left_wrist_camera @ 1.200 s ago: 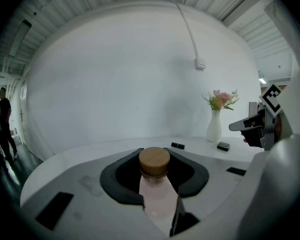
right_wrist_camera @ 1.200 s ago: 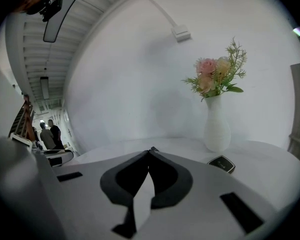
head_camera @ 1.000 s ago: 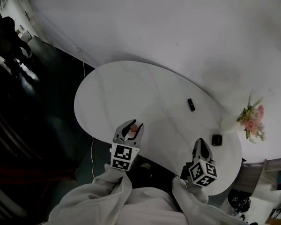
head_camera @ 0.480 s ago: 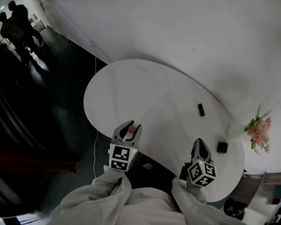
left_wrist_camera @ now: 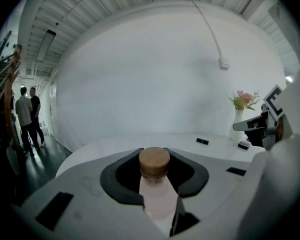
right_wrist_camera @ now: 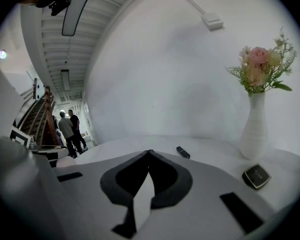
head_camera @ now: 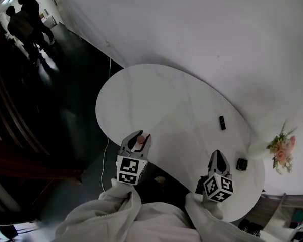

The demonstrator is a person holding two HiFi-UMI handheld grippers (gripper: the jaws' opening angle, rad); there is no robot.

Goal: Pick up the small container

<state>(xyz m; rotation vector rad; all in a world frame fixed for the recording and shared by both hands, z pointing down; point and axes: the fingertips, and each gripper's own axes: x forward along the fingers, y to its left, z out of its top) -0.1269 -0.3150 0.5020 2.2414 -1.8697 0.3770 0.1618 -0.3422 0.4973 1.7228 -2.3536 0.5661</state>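
Jaws hide the base of the small container.

White oval desk fills mid-frame. At its right edge, pink flowers in a white vase. Just left, a square black gadget; above it, a small black bar. Upper left, two people stand on the dark floor.

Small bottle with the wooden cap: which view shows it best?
The left gripper view: the small bottle sits centre frame, wooden cap and pale pink body clear, clamped between the left gripper's jaws. The head view shows only a pinkish speck of it. The right gripper view misses it.
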